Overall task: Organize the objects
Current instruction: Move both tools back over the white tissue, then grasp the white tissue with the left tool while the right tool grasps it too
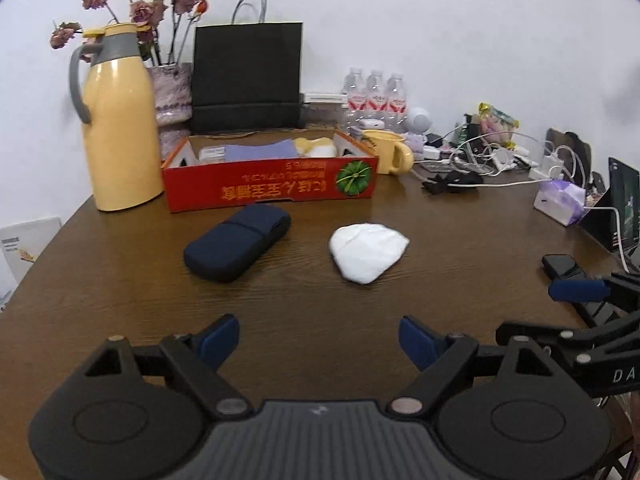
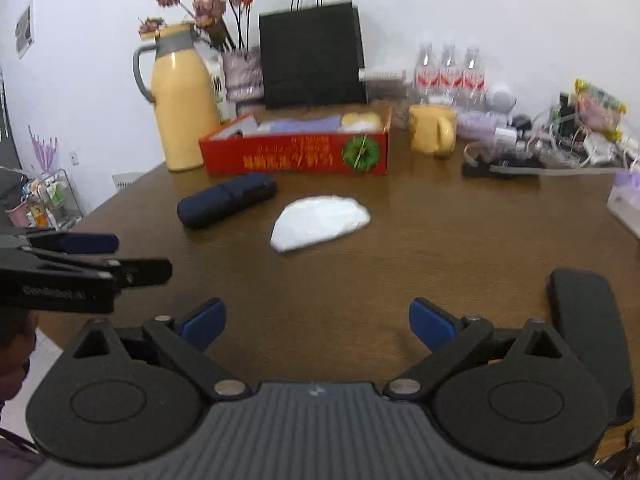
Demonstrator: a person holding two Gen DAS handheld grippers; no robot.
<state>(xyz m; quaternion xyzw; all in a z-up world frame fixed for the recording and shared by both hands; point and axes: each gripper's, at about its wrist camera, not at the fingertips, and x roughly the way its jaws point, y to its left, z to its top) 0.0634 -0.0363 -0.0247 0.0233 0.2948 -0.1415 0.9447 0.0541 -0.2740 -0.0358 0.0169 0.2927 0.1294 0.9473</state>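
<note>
A dark blue case (image 1: 237, 247) (image 2: 226, 205) and a white folded cloth (image 1: 367, 251) (image 2: 319, 222) lie side by side on the brown wooden table (image 1: 300, 304) (image 2: 440, 240), in front of a red cardboard box (image 1: 270, 184) (image 2: 295, 156) that holds purple, white and yellow items. My left gripper (image 1: 319, 343) stands open near the table's front edge, well short of both, with nothing between its blue pads. My right gripper (image 2: 316, 324) is open too, empty, also back from the cloth. Each gripper shows at the edge of the other's view.
A yellow thermos jug (image 1: 120, 128) (image 2: 178, 104), a vase of dried flowers (image 1: 172, 92), a black paper bag (image 1: 247, 76) (image 2: 312, 56), water bottles (image 1: 376, 96), a yellow mug (image 1: 390, 152) (image 2: 432, 134), tangled cables and chargers (image 1: 500, 160), a tissue pack (image 1: 560, 200) line the back and right.
</note>
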